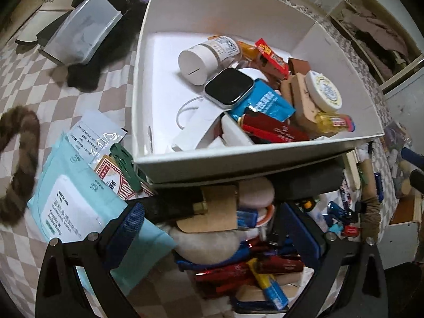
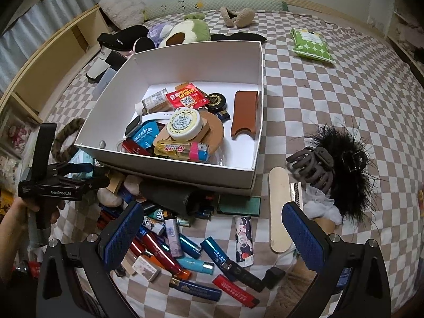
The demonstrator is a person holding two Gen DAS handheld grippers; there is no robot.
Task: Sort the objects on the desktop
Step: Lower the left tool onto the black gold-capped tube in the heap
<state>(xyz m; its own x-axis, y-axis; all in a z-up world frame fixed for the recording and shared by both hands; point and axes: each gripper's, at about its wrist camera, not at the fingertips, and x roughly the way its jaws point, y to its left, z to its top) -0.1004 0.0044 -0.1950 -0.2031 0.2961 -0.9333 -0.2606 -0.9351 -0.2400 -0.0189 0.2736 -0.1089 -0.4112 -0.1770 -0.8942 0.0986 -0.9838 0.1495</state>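
Your white box [image 2: 185,61] ahead is part-filled; lighters [image 2: 190,249] between your wide-open, empty right gripper [image 2: 212,235] fingers await; left gripper [image 1: 214,228] likewise wide.

A bed with a brown-and-white checked cover [image 2: 331,100] carries a white box [image 2: 254,156], a heap of lighters [image 2: 190,249] just in front of it, hair clips [image 2: 315,169] to its right, a green wipes pack [image 2: 311,43] farther back, and soft toys [image 2: 182,31].
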